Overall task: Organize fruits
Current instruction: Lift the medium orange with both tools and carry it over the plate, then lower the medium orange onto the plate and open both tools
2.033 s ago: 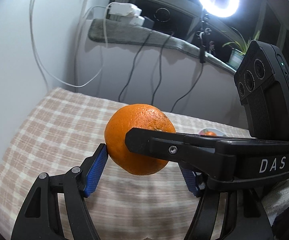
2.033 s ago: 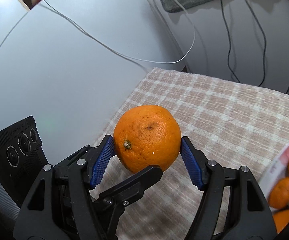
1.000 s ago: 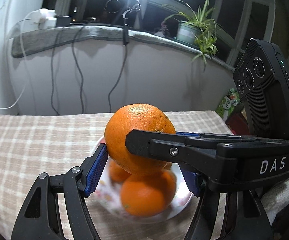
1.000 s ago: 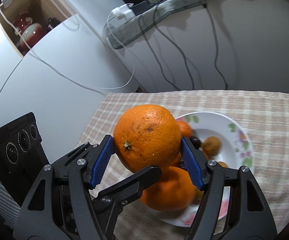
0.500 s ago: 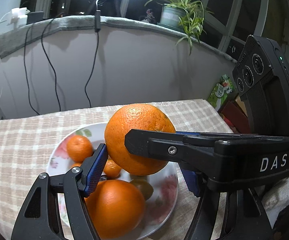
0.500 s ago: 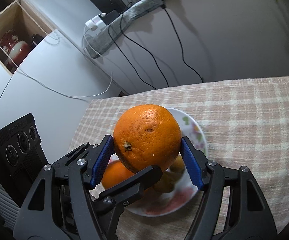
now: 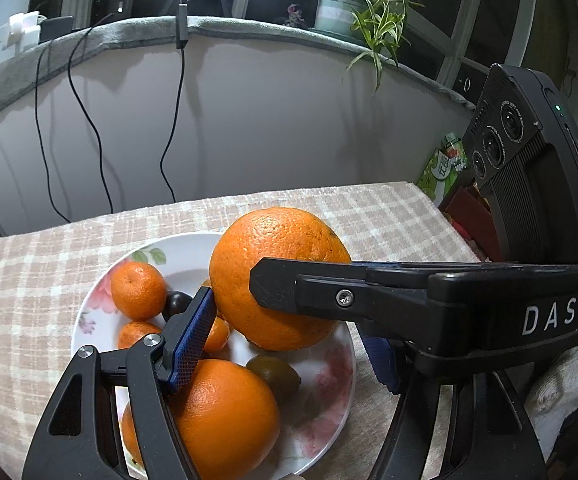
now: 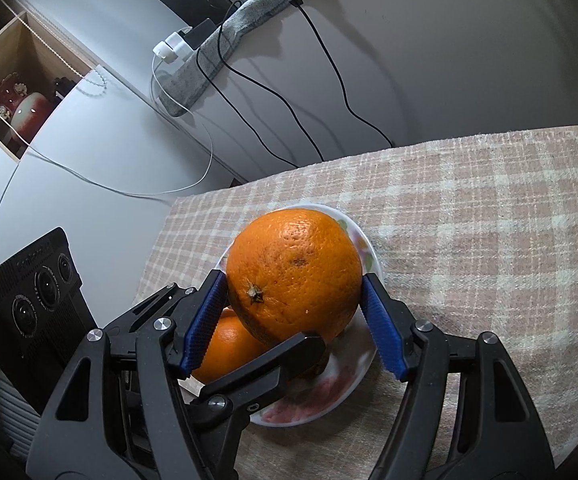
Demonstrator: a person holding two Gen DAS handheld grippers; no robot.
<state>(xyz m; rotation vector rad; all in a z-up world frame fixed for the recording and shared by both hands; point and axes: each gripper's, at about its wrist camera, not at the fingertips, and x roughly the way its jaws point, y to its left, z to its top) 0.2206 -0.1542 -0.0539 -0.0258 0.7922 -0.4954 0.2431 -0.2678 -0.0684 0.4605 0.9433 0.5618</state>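
Note:
One large orange (image 7: 273, 264) (image 8: 293, 272) is held by both grippers at once, above a white flowered plate (image 7: 329, 392) (image 8: 321, 396). My left gripper (image 7: 285, 332) is shut on it with blue pads on its left and right sides. My right gripper (image 8: 295, 320) is also shut on it; one of its black fingers crosses the left wrist view from the right. On the plate lie another large orange (image 7: 225, 416), small mandarins (image 7: 139, 290), a dark round fruit (image 7: 179, 303) and a greenish fruit (image 7: 275, 374).
The plate sits on a table with a beige checked cloth (image 7: 29, 300) (image 8: 489, 220). A grey wall with hanging black cables (image 7: 169, 140) stands behind. The table's right edge (image 7: 445, 220) drops to boxes. A white cabinet (image 8: 69, 152) stands left of the table.
Both grippers have carried the orange over the plate and lower toward it; the plate's fruits have come fully into view beneath. Both grips are unchanged.

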